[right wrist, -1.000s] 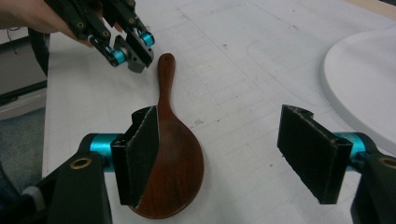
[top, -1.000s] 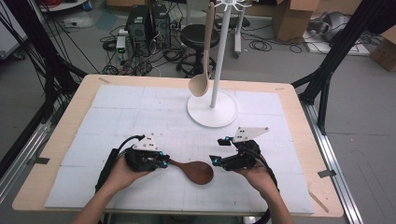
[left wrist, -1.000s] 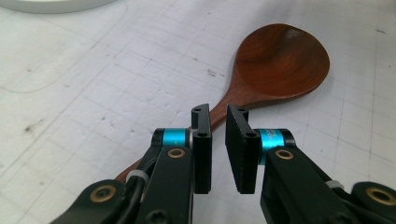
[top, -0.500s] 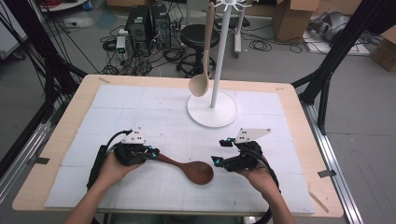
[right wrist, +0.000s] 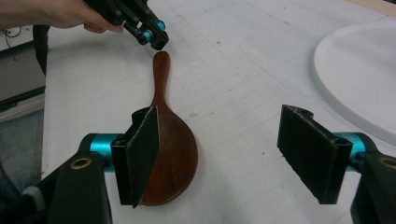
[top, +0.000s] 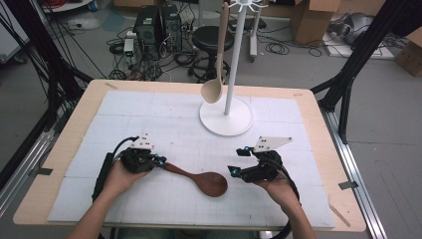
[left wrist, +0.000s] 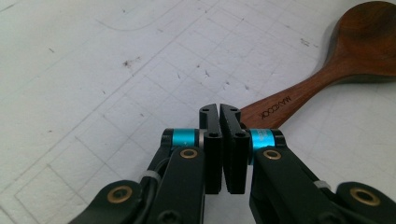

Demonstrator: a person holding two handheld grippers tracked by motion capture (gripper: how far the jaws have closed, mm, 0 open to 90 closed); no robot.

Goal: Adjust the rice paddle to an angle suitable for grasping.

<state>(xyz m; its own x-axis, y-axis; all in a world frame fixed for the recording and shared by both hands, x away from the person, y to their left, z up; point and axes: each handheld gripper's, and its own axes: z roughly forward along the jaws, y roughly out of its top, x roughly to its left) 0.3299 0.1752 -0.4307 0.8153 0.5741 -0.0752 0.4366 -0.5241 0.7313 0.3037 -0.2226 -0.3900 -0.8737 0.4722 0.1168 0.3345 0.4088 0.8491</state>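
High view: dark wooden spoon [top: 199, 179] lies flat on the white mat [top: 149, 119], bowl to the right, between both tools. Left gripper [top: 160, 163] sits at the handle tip; right gripper [top: 234, 172] is just right of the bowl. Left gripper view: jaws pressed together, empty, handle beside them (may nudge it away). Right gripper view: jaws spread, holding nothing.

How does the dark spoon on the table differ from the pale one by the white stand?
The dark spoon is reddish-brown wood and lies flat on the white mat; the pale spoon is light beige and hangs upright from the stand, bowl down. The dark spoon's bowl looks rounder and its handle shorter; the pale one's handle is long. Both are spoons with one bowl and one handle.
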